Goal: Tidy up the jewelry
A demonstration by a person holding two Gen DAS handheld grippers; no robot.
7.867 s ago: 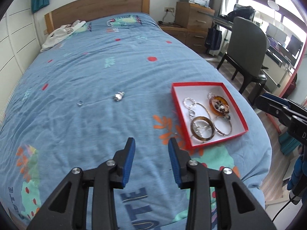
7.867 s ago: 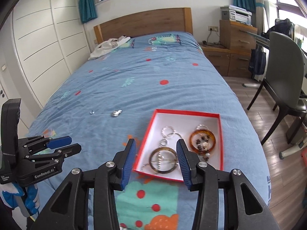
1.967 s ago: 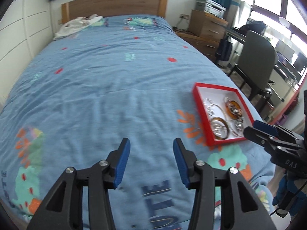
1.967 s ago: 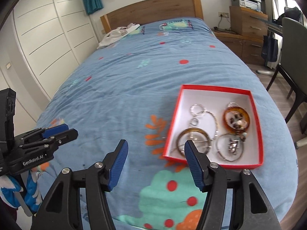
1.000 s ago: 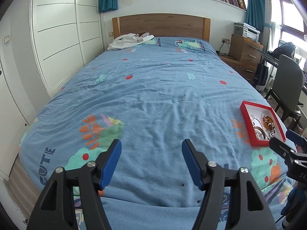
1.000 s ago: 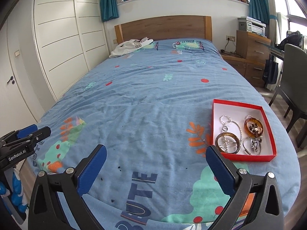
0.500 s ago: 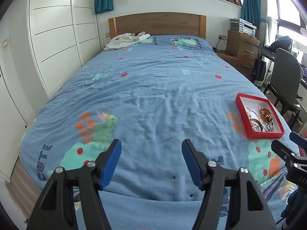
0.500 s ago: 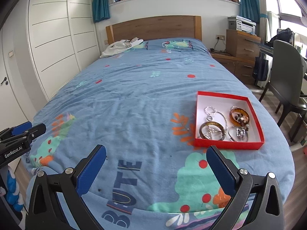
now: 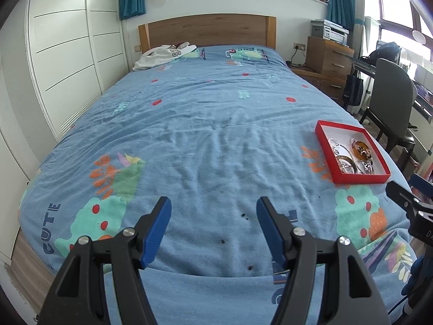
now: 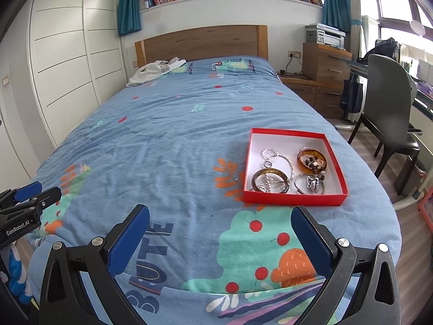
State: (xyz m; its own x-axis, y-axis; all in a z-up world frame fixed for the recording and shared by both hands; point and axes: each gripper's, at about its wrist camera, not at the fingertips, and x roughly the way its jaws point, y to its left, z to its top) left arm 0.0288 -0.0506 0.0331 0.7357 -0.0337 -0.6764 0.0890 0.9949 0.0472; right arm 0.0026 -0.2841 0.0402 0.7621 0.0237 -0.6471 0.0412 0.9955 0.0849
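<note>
At the foot of the bed [image 10: 173, 146], both tools are held back from the blue bedspread, with nothing between their fingers. Farthest left of the red box [image 10: 293, 199], the left gripper [image 9: 213, 230] is seen with its jaws spread apart and empty; in the right wrist view only its side profile [image 10: 27, 205] is shown, at the bed's left edge. Nearer the box, the right gripper [image 10: 220, 239] is likewise released, its blue pads wide apart and clear of the fabric, aimed up the bed with the box just ahead and to its right. The box is set on the bedspread near the bed's right edge, presumably so that small pieces are kept together. Within it, a brown bangle [image 10: 270, 181] with a silver chain across it lies toward the front left, an amber bangle [image 10: 311, 160] holding beads toward the back right, and a thin silver ring with a charm [image 10: 310, 184] in front of that. No loose jewelry is visible on the bedspread outside the box, so the sorting is judged complete or nearly so. A dark chair [image 10: 387, 103] stands beside the bed, to the right of the box.
</note>
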